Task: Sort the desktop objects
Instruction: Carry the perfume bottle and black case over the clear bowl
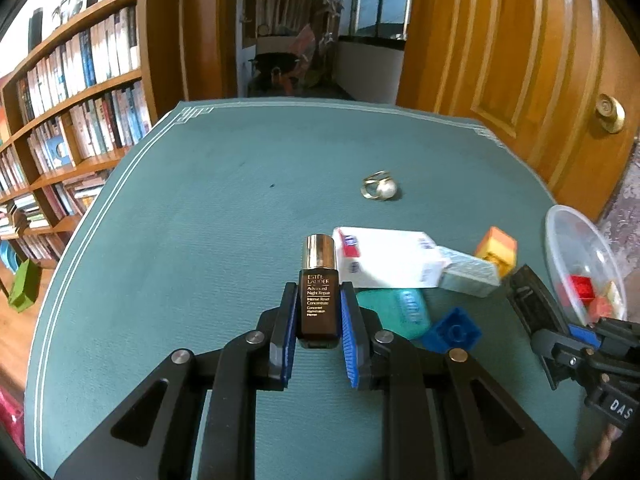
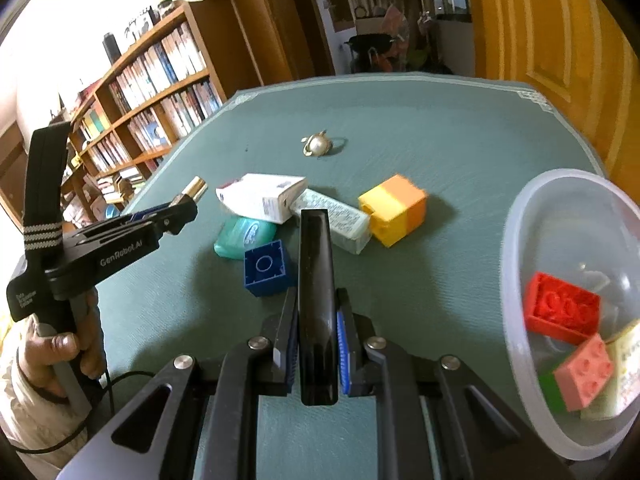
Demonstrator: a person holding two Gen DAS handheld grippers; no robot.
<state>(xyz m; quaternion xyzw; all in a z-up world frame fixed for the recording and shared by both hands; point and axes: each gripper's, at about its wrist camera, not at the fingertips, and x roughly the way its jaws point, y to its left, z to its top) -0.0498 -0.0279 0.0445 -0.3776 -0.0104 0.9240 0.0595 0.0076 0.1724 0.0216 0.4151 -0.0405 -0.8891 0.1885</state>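
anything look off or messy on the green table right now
Nothing is spilled or broken. The white carton, pale printed box and teal soap-like bar lie jumbled, overlapping at angles, and the blue toy brick lies tipped on its side.

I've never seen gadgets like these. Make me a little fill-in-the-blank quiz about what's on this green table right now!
1. The left gripper is shut on a small brown ____ with a gold cap.
2. The right gripper is shut on a long, glossy ____ object.
3. The red brick lies inside the clear plastic ____.
4. The ring on the table carries a white ____.

Missing words: bottle; black; bowl; pearl
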